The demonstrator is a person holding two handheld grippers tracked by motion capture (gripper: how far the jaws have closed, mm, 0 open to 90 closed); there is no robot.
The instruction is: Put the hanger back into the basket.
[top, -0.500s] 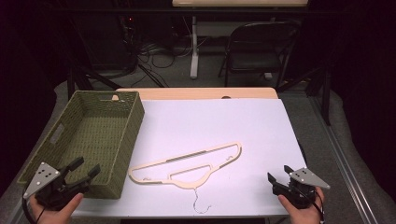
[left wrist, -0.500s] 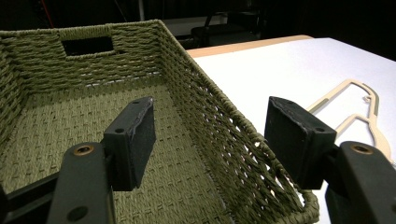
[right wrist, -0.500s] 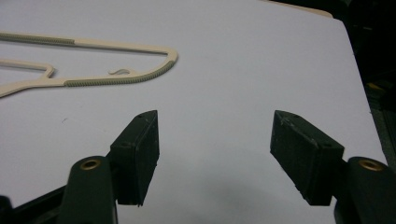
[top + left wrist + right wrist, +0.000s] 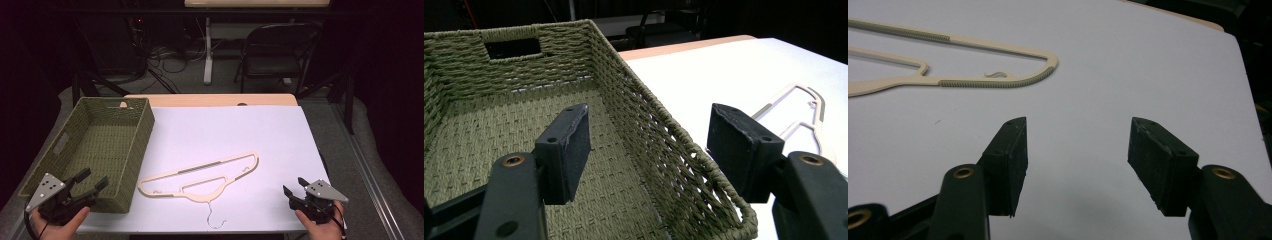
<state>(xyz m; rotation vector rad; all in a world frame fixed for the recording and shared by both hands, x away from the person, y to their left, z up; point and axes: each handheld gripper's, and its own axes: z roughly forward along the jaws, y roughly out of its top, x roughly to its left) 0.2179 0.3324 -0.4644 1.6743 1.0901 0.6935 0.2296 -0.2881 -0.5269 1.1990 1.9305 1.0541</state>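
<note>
The left gripper [image 4: 90, 184] is hovering at the near left corner of the table, its jaws standing wide apart with nothing between them; in the left gripper view they are straddling the near right corner of the green woven basket [image 4: 664, 145] without touching it. The right gripper [image 4: 295, 189] is waiting at the near right edge, its jaws likewise spread wide and holding nothing, with bare white table cover [image 4: 1128, 70] showing between them.

A little farther in, the cream clothes hanger [image 4: 200, 177] is lying flat on the white cover, between the two grippers and apart from both. Its thin metal hook [image 4: 216, 220] is pointing toward the person, and its long bar is slanting up toward the far right. Its left end is resting just beside the basket's [image 4: 102, 145] right wall.

Beyond the table, a dark folding chair [image 4: 272, 50] is standing on the floor among loose cables [image 4: 170, 55].
</note>
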